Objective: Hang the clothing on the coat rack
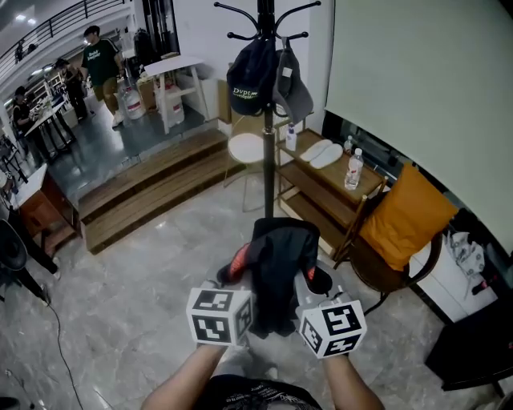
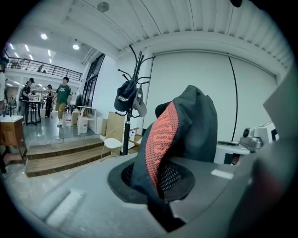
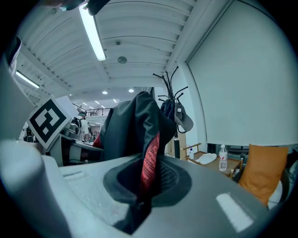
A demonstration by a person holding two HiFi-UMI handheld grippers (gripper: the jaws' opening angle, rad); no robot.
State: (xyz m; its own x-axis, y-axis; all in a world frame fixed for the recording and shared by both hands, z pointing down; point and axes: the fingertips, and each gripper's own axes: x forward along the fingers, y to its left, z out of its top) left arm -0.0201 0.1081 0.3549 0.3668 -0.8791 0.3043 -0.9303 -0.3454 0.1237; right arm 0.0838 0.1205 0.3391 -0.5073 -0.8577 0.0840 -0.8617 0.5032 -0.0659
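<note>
The garment (image 1: 279,268) is a black piece with an orange-red ribbed knit band. It hangs in the air between the two tools, low in the head view at about 6 o'clock, with the coat rack (image 1: 267,128) straight ahead at 12 o'clock. The left hand-held gripper (image 1: 234,274) has its jaws clamped on a fold at the knit band, and the right hand-held gripper (image 1: 315,280) pinches the cloth the same way on the other side.

It looks light, soft and quite limp: it bunches up above the jaws and sags below them, so it will not hold any shape. The dark shell seems smooth and may slide through a loose pinch. The ribbed band is thicker and grippier, and near it is likely the best place to hold, with the cloth spread between the two grips so a hook can pass under.

A navy cap (image 1: 248,80) and a grey cap (image 1: 293,90) already hang on the rack, while bare curved hooks (image 1: 298,11) show above them. The rack's top is cut off by the frame edge and its foot is hidden behind the garment. I cannot tell what kind of garment it is, or whether it has a collar loop.
</note>
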